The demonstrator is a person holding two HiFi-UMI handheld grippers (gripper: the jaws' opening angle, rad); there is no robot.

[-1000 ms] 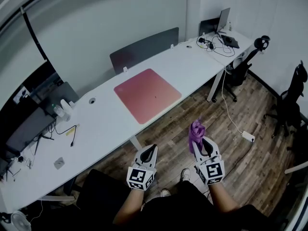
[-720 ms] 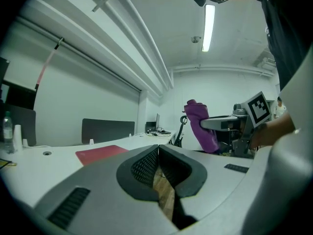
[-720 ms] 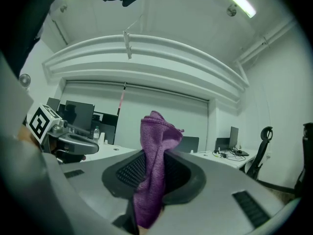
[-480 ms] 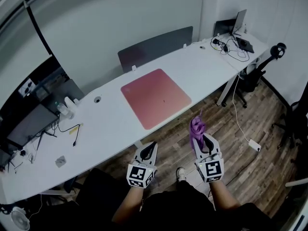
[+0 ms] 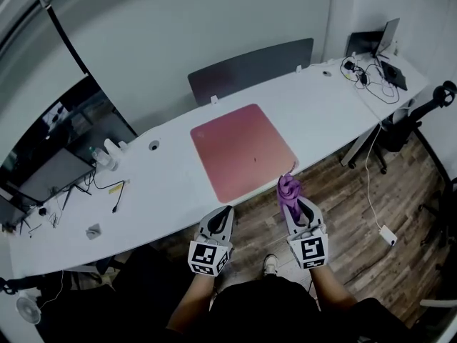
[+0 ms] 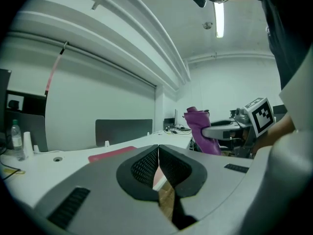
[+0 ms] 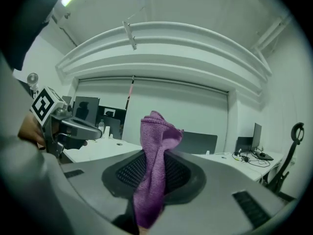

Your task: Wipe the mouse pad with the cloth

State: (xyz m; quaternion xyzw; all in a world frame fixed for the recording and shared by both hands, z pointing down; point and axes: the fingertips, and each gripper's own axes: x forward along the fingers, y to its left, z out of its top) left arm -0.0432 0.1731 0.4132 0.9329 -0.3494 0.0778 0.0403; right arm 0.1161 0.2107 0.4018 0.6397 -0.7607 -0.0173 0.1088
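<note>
A red mouse pad (image 5: 243,151) lies flat on the long white desk (image 5: 164,184), near its front edge. A purple cloth (image 5: 288,189) sticks up out of my right gripper (image 5: 295,207), which is shut on it just in front of the desk edge, right of the pad's near corner. The right gripper view shows the cloth (image 7: 154,165) pinched between the jaws and folded over at the top. My left gripper (image 5: 221,216) is shut and holds nothing; it hangs before the desk, below the pad. In the left gripper view the pad (image 6: 112,153) shows as a thin red strip.
A grey divider panel (image 5: 250,70) stands behind the pad. Bottles (image 5: 107,156), cables and dark monitors (image 5: 43,184) crowd the desk's left end. A laptop and cables (image 5: 375,56) sit at the far right. An office chair (image 5: 421,116) stands on the wooden floor (image 5: 357,206).
Both grippers and the view have come closer to the desk; the pad now sits nearer and more central. The cloth stays clamped in the right gripper.
</note>
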